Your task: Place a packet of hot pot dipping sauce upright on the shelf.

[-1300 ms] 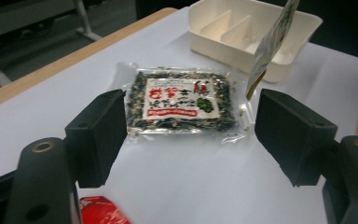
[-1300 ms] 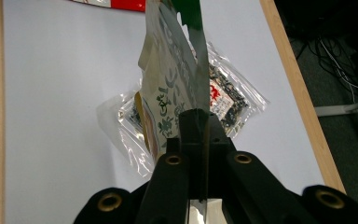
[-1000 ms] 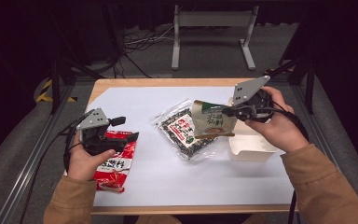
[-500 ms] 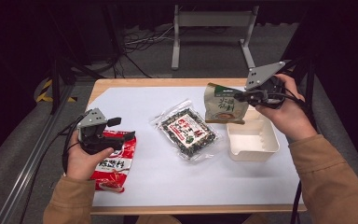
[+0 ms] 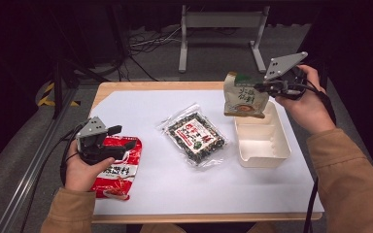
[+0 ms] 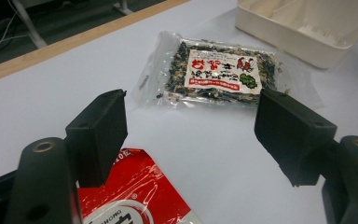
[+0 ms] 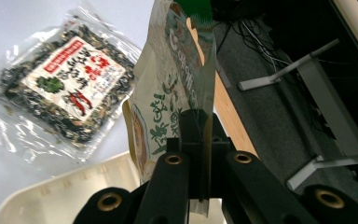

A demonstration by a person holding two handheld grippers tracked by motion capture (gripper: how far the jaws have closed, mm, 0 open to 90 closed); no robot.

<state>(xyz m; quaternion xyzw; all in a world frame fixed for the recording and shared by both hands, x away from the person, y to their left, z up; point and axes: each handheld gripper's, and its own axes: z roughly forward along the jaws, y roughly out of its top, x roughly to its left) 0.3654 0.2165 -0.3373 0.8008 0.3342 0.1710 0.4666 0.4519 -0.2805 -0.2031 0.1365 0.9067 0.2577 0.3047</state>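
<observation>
My right gripper [image 5: 263,87] is shut on the edge of a beige pouch with a green top [image 5: 244,97], which hangs upright in the air over the far end of the cream tray [image 5: 277,154]. In the right gripper view the jaws pinch the pouch's side seam [image 7: 196,130]. A clear packet of dark dried bits with a red and white label [image 5: 195,136] lies flat mid-table. My left gripper [image 5: 122,138] stands open just above the top end of a red snack packet [image 5: 117,169]; its jaws [image 6: 191,126] have nothing between them.
A white sheet [image 5: 175,189] covers the wooden table. The cream tray [image 6: 307,35] sits at the right, with the clear packet [image 6: 219,72] beside it. A metal stand [image 5: 221,19] and cables lie on the floor beyond the far edge; a rail runs along the left.
My right gripper has carried the beige pouch up and away from the clear packet, to the right and farther back, over the tray's far end. The left gripper has stayed put.
</observation>
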